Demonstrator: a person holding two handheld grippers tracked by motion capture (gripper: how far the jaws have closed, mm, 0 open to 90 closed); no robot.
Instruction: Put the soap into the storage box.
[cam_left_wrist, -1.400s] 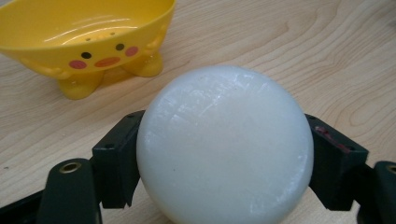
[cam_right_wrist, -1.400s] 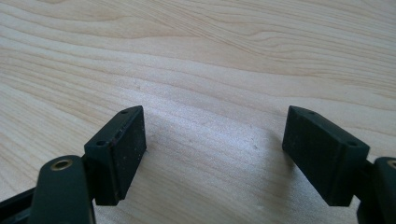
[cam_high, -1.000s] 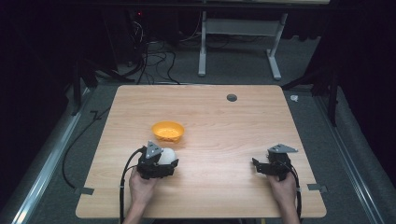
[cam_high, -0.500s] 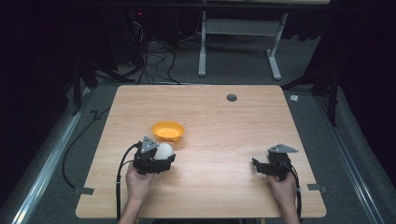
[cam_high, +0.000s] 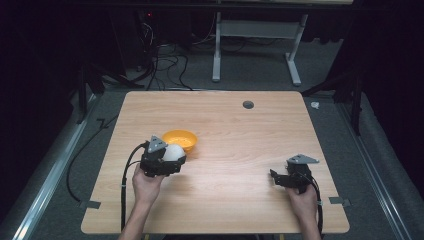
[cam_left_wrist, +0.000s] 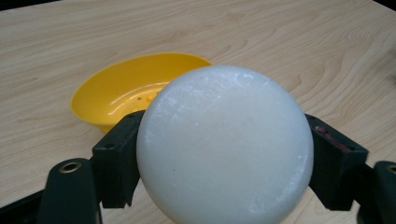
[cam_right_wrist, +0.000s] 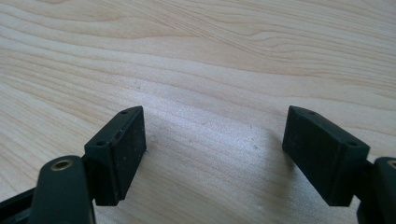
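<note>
A white ball (cam_left_wrist: 224, 144) is clamped between the jaws of my left gripper (cam_high: 172, 155), held just above the table on the near side of a yellow bowl (cam_high: 181, 140). In the left gripper view the yellow bowl (cam_left_wrist: 126, 91) lies empty right behind the ball. My right gripper (cam_high: 276, 178) rests low over the table near the front right, its jaws spread wide with only bare wood between its fingers (cam_right_wrist: 122, 149).
The wooden table (cam_high: 240, 125) has a small dark round hole (cam_high: 248, 104) near its far edge. Cables and a white desk frame (cam_high: 255, 45) stand on the floor beyond the table. Grey tape tabs (cam_high: 90, 204) mark the front corners.
My left gripper has moved away from me and slightly left with the white ball, up toward the yellow bowl. The right gripper has stayed put.
</note>
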